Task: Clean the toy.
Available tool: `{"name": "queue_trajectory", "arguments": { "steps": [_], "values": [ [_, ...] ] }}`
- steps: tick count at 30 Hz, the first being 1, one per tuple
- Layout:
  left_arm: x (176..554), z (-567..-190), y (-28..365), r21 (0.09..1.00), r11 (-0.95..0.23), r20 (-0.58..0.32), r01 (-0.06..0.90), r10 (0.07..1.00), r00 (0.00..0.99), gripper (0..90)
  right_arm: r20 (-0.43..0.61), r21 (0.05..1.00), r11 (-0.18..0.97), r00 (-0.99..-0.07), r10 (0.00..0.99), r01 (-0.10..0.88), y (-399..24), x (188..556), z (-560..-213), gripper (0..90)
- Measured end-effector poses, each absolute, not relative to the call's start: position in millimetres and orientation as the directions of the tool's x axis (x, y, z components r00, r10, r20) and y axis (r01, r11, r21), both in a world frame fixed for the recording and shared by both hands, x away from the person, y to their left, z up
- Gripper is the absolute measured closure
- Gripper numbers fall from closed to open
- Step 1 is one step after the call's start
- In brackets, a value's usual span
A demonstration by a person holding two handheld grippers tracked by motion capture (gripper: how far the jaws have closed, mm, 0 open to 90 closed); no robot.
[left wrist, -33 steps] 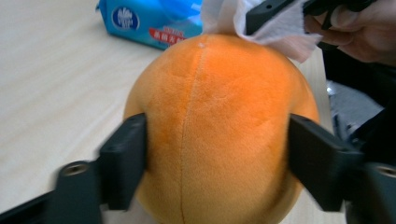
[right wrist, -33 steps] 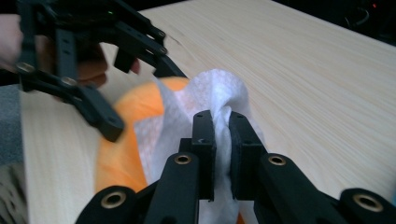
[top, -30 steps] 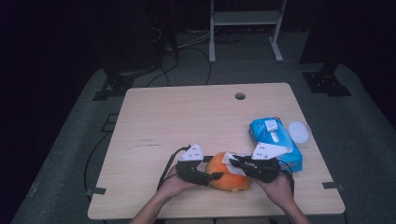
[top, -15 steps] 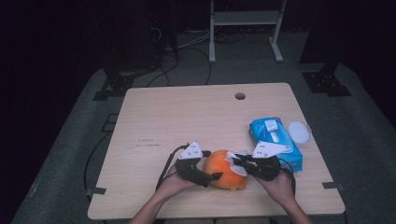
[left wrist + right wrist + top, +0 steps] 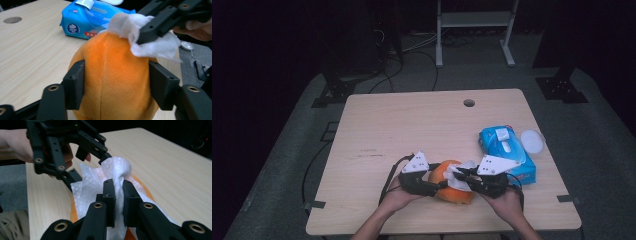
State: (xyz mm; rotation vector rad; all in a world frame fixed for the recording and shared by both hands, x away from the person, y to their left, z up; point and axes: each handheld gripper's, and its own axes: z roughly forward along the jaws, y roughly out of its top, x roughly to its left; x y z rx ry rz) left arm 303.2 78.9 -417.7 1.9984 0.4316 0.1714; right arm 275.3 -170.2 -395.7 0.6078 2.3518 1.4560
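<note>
Since the earlier frames the round orange plush toy (image 5: 453,181) sits at much the same spot near the table's front edge, and both hands have hardly shifted; the left gripper (image 5: 438,186) has just been closing its jaws again, with the toy between them. In the left gripper view its two black pads press against the plush sides, so it grips the toy. The right gripper (image 5: 460,174) comes in from the right with narrow jaws pinched on a white crumpled wet wipe (image 5: 115,173), which lies draped over the toy's top. Both forearms enter from the bottom of the high view, the hands (image 5: 504,201) low and angled inward toward each other. A blue pack of wet wipes (image 5: 507,150) lies just right of the right gripper, near the light wooden table (image 5: 412,125)'s right edge, with a white round lid (image 5: 532,141) beside it. The table's far and left parts offer free room.
</note>
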Motion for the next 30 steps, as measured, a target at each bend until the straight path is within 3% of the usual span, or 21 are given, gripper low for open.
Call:
{"name": "queue_trajectory", "arguments": {
  "steps": [3, 7, 9, 12, 15, 20, 26, 28, 30],
  "values": [
    [306.2, -421.6, 77.8, 0.886, -0.392, -0.094, 0.246, 0.369, 0.925, 20.7, -0.021, 0.888, 0.402, -0.855, 0.517, 0.222, -175.7, 282.0, -403.2, 81.8],
    [311.9, -427.1, 79.7, 0.878, -0.383, -0.134, 0.286, 0.377, 0.917, 10.2, -0.002, 0.883, 0.394, -0.837, 0.547, 0.255, -184.1, 288.9, -407.6, 81.8],
    [311.8, -428.2, 80.4, 0.880, -0.375, -0.144, 0.292, 0.375, 0.916, 13.7, 0.000, 0.881, 0.393, -0.832, 0.554, 0.262, -185.8, 290.2, -408.1, 81.8],
    [307.2, -423.3, 79.7, 0.888, -0.381, -0.100, 0.257, 0.386, 0.917, 30.5, -0.014, 0.887, 0.389, -0.827, 0.562, 0.249, -184.6, 287.9, -406.1, 81.8],
    [302.8, -417.3, 75.9, 0.892, -0.390, -0.071, 0.227, 0.375, 0.924, 35.2, -0.023, 0.906, 0.367, -0.840, 0.542, 0.212, -179.9, 279.9, -397.6, 81.8],
    [297.6, -416.2, 70.1, 0.890, -0.412, -0.035, 0.196, 0.366, 0.930, 33.0, -0.079, 0.903, 0.405, -0.871, 0.486, 0.144, -163.6, 269.6, -391.6, 81.8],
    [306.1, -423.7, 72.3, 0.885, -0.377, -0.118, 0.272, 0.383, 0.916, 10.4, -0.030, 0.898, 0.388, -0.852, 0.522, 0.206, -176.6, 282.1, -400.0, 81.8],
    [307.7, -426.3, 73.2, 0.884, -0.368, -0.139, 0.287, 0.378, 0.915, 10.8, -0.030, 0.899, 0.384, -0.844, 0.536, 0.212, -180.4, 283.9, -399.3, 81.8],
    [307.1, -426.6, 73.5, 0.884, -0.372, -0.132, 0.281, 0.379, 0.916, 18.2, -0.028, 0.898, 0.382, -0.838, 0.545, 0.218, -182.3, 285.1, -399.5, 81.8]
  ]
}}
